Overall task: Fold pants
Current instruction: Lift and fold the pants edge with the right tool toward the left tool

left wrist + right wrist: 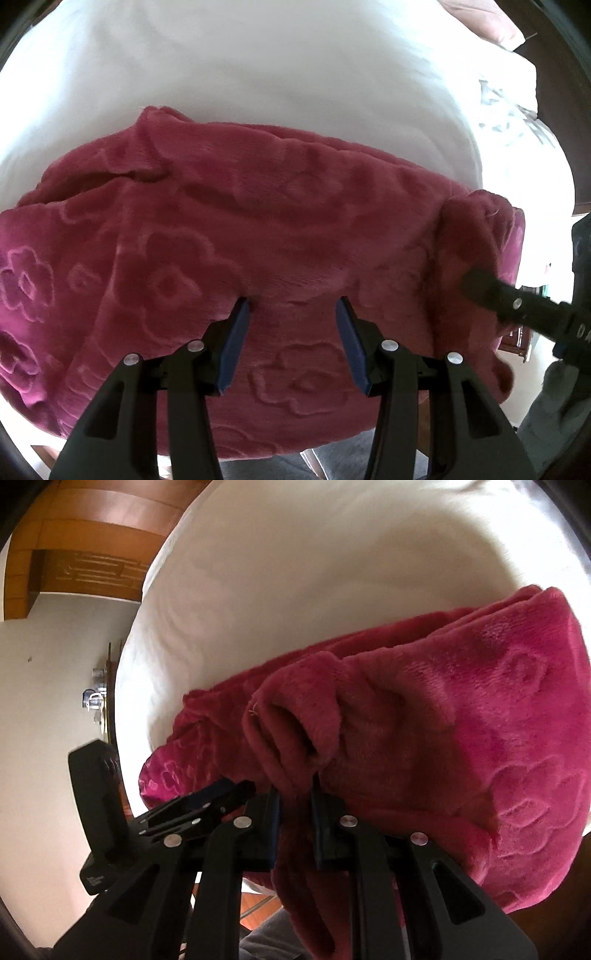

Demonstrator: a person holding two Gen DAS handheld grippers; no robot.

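Observation:
The pants [258,236] are crimson fleece with an embossed flower pattern, lying bunched in a wide band on a white bed sheet [258,66]. My left gripper [291,306] is open just above the fabric near its front edge, holding nothing. My right gripper [295,794] is shut on a fold of the pants [443,738] beside a gathered cuff opening [288,731]. The right gripper also shows in the left wrist view [476,284] at the pants' right end. The left gripper shows in the right wrist view [225,788], open.
The white sheet [295,590] stretches far beyond the pants. A grey patterned cloth [513,114] lies at the sheet's far right. Wooden furniture [81,565] and a pale floor [55,683] lie past the bed edge. The person's grey trousers [554,406] are at lower right.

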